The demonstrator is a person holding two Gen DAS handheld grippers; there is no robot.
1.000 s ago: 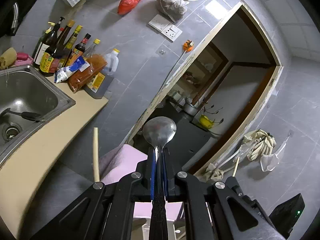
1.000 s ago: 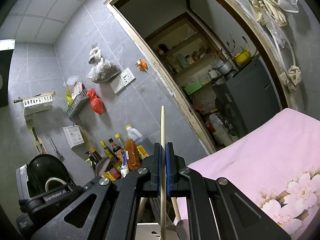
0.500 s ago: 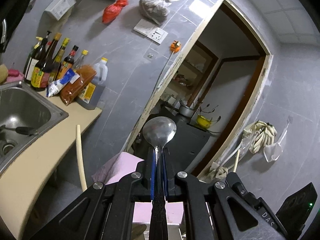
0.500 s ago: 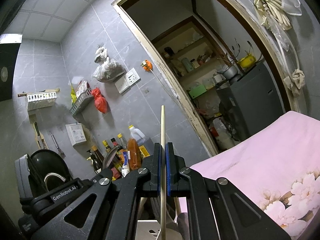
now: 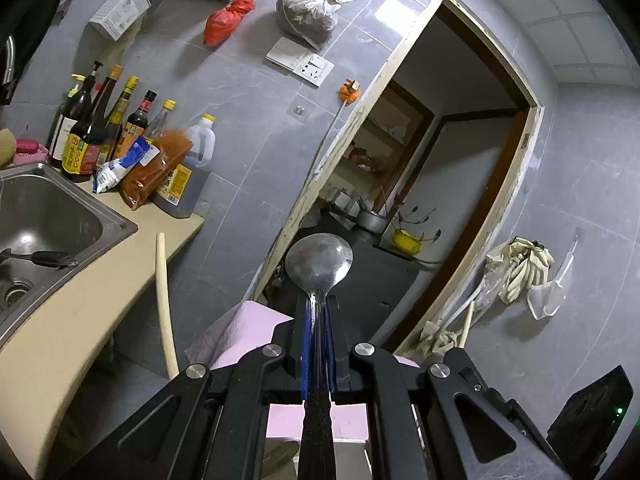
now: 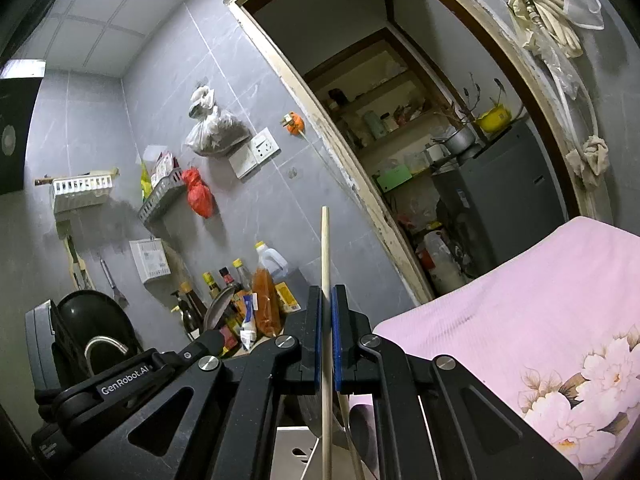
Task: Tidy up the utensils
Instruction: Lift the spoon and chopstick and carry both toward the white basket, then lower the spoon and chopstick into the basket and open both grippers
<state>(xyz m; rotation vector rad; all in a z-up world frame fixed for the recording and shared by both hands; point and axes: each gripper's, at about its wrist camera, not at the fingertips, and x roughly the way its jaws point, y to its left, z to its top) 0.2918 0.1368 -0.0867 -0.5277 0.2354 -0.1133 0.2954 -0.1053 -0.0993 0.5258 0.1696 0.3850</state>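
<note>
My left gripper point(image 5: 318, 320) is shut on the handle of a metal spoon point(image 5: 319, 258), whose bowl stands up in front of the doorway. My right gripper point(image 6: 326, 312) is shut on a pale wooden chopstick point(image 6: 325, 248) that points upward. A second chopstick point(image 6: 349, 432) slants below the right jaws, apart from them. The left wrist view shows the held chopstick point(image 5: 166, 304) upright to the left of the spoon. In the right wrist view the left gripper's body point(image 6: 120, 372) and the spoon bowl point(image 6: 218, 310) sit at lower left. A white slotted holder point(image 6: 296, 448) lies under both grippers, mostly hidden.
A steel sink point(image 5: 60, 208) is set in the beige counter point(image 5: 60, 320) at left. Sauce bottles point(image 5: 104, 136) and an oil jug point(image 5: 192, 168) stand against the grey tiled wall. A pink floral cloth point(image 6: 520, 312) covers a surface at right. An open doorway point(image 5: 440, 160) lies ahead.
The left wrist view has rolled a little, so the wall and counter sit at a different tilt. Both grippers stay shut on the same utensils and have hardly shifted.
</note>
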